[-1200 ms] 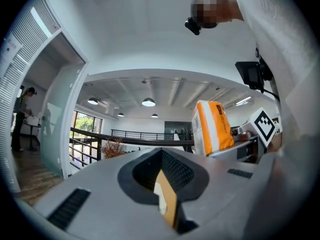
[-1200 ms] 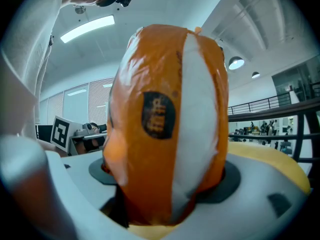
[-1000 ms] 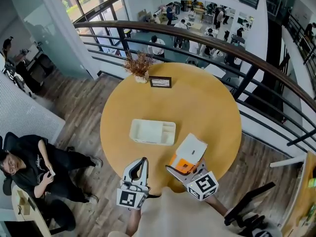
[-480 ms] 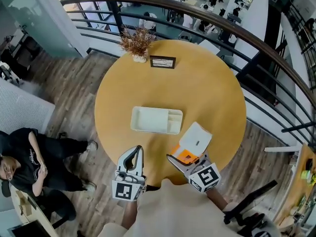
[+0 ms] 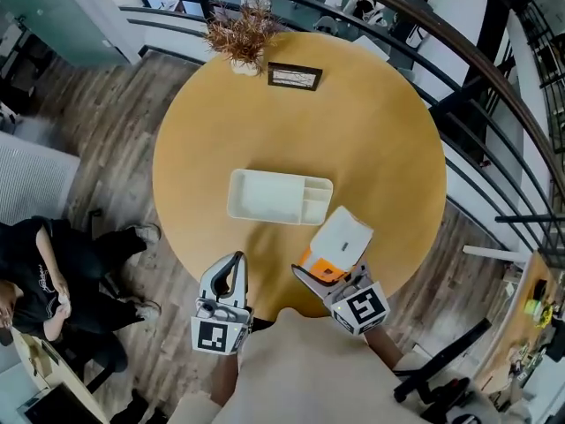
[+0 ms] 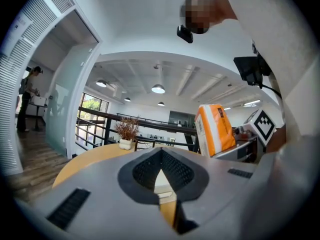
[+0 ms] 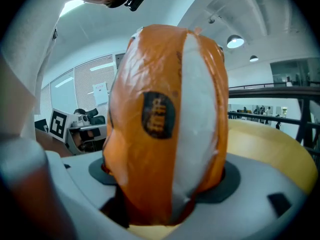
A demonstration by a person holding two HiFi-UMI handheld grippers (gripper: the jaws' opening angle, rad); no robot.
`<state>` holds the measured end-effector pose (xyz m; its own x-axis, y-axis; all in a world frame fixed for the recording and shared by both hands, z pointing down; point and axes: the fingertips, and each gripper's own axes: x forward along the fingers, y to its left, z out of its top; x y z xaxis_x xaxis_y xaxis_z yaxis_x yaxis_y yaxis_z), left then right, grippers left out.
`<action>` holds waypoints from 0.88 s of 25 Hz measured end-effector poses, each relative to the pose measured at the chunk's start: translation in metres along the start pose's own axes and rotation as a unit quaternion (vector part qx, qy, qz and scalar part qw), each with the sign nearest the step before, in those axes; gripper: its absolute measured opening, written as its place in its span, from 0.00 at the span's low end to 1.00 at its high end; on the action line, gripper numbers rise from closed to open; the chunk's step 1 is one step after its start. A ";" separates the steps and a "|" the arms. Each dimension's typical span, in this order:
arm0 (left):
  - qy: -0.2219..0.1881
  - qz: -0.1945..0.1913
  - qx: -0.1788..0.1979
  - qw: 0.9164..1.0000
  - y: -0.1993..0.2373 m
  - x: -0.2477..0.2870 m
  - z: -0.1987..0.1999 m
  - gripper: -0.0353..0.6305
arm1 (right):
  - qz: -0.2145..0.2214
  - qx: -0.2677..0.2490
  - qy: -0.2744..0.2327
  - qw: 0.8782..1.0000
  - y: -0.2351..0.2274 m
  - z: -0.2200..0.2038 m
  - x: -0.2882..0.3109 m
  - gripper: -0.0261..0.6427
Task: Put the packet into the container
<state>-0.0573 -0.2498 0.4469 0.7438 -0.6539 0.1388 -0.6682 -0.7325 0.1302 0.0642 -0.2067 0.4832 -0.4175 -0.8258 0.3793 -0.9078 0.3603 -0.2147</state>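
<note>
Two grippers low over the table [image 5: 380,140]: the right gripper [image 5: 318,280] is clamped on the bottom end of the packet [image 5: 343,238], which sticks out past its jaws. Left gripper [image 5: 231,261] has its jaws together, nothing in them. Container [image 5: 265,197] sits just ahead of both, empty.

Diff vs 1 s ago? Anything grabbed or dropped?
Nothing taken or let go. Only the head view shifted; nothing visibly moved on the table. The right gripper stays shut on the packet, near the container's right end. The left gripper stays shut, empty.
</note>
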 end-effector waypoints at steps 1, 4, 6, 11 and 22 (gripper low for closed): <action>0.005 0.003 -0.009 1.000 0.000 0.001 -0.002 0.06 | 0.000 -0.009 0.004 1.000 -0.002 0.000 0.002 0.66; 0.012 0.008 -0.020 1.000 0.000 0.002 -0.004 0.06 | 0.004 -0.086 0.020 0.996 -0.011 0.002 0.012 0.66; 0.010 0.013 -0.026 1.000 0.002 0.002 -0.003 0.06 | 0.001 -0.135 0.043 0.990 -0.018 0.001 0.020 0.66; 0.005 0.023 -0.004 1.000 0.012 -0.006 -0.008 0.06 | -0.004 -0.255 0.075 0.964 -0.022 0.002 0.043 0.66; 0.004 0.034 -0.010 0.999 0.015 -0.013 -0.009 0.06 | -0.007 -0.482 0.106 0.870 -0.017 -0.001 0.070 0.66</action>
<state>-0.0770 -0.2512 0.4560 0.6964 -0.7004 0.1565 -0.7176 -0.6822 0.1400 0.0507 -0.2703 0.5148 -0.3121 -0.7707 0.5556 -0.4828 0.6323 0.6059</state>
